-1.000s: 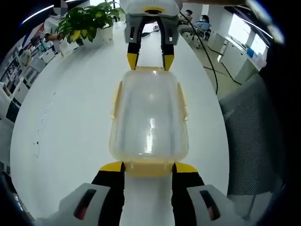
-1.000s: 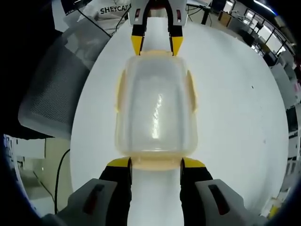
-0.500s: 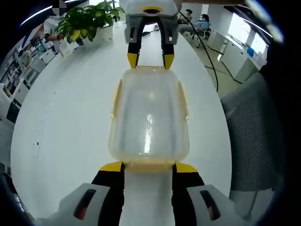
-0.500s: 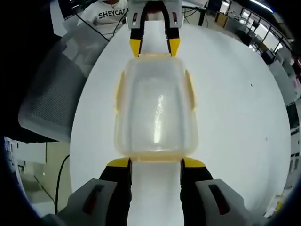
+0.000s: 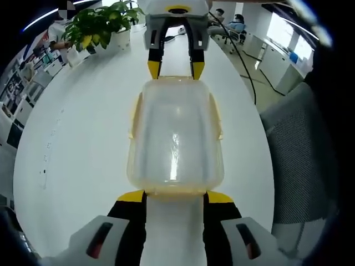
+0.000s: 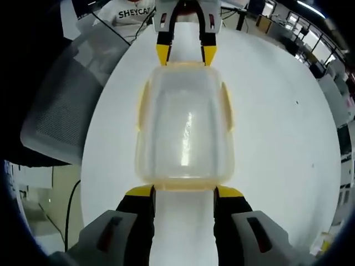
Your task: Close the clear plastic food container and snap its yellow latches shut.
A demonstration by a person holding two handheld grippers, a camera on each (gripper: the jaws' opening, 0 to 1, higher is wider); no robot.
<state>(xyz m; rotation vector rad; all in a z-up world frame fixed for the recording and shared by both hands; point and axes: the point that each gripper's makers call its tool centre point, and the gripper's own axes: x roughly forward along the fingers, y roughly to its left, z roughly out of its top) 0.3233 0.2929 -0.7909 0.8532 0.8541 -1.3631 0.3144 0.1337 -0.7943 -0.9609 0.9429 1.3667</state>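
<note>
White round table (image 5: 72, 144), office behind; potted plant (image 5: 102, 25) at far edge, grey mesh chair (image 5: 302, 149) beside. Clear food container (image 5: 175, 136) with lid on, lying mid-table. Yellow latches (image 6: 142, 105) along its sides. Left gripper (image 5: 175, 197) and right gripper (image 6: 183, 192), jaws spread wide, tips touching opposite short ends.

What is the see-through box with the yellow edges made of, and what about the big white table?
The clear rectangular food container looks like glossy, slightly cloudy plastic: the table shows through it and a bright glint streaks its lid. Its yellow latches look like softer, translucent plastic. The round white table appears smooth and matte, maybe laminate; hard to tell.
</note>
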